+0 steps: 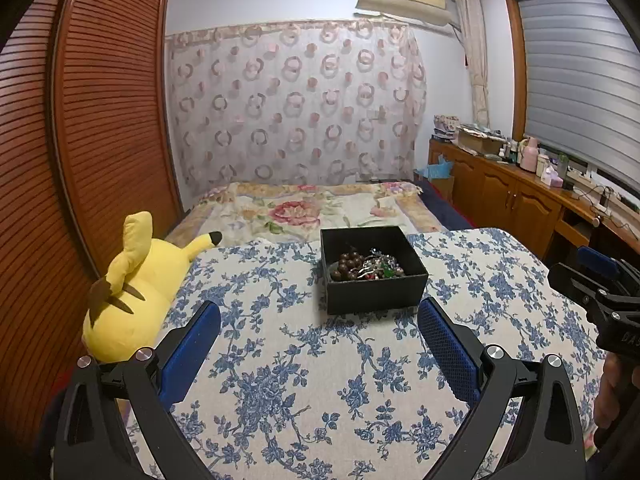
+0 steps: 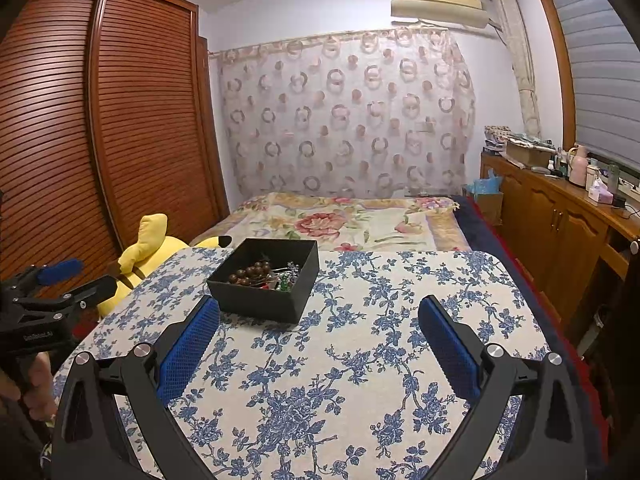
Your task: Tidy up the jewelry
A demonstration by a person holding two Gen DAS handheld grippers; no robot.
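On the blue-flowered cloth of the table [image 1: 280,380], in the left wrist view, a black open box [image 1: 372,292] is seen a little ahead of the left gripper [image 1: 320,312], whose blue-padded fingers [image 1: 192,344] are spread wide with nothing between them. Inside the box a tangled heap of jewelry [image 1: 366,266] is lying: a string of dark brown beads [image 1: 348,266] at the left side and thin silvery pieces with green and red stones at the right side. A yellow plush toy [image 1: 132,292] is lying at the left edge of the table, and the right gripper [image 1: 592,280] is visible at the right border, held apart from the box. In the right wrist view, the same box [image 2: 264,300] is found ahead and to the left of the right gripper [image 2: 320,312], which is opened wide and empty as well; the beads [image 2: 250,272] are again seen beside the fine metal pieces [image 2: 286,276]. The jewelry is judged to be light, limp and easily caught together, so one piece may drag others when lifted. The bead string is probably the most solid place to be pinched, across two or three beads, while the thin pieces are likely fragile and slippery and should be taken by a thicker part. The box itself seems light and may slide on the cloth.
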